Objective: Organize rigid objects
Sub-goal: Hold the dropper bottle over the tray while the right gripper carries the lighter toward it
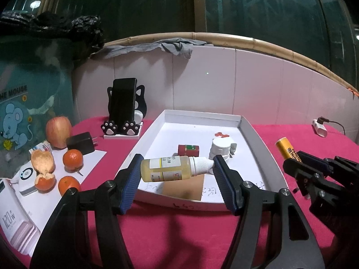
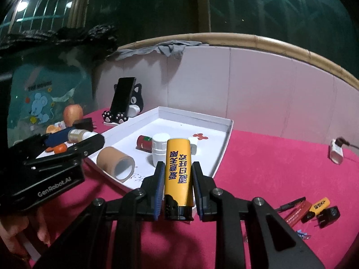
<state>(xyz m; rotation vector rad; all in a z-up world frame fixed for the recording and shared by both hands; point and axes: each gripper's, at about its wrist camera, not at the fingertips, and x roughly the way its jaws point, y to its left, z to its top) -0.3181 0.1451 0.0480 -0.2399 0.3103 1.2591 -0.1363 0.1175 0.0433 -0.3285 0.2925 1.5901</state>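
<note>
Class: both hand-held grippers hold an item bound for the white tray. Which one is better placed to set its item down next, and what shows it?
Left, probably. The left hand-held gripper holds the yellow dropper bottle over the white tray. The right hand-held gripper holds its yellow lighter short of the tray's edge.

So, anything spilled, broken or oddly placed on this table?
Nothing spilled or broken. The oddities are food scraps among the rigid items: a torn orange peel and a part-peeled orange on white paper at the left. In the white tray, the tape roll and red can lie on their sides.
</note>
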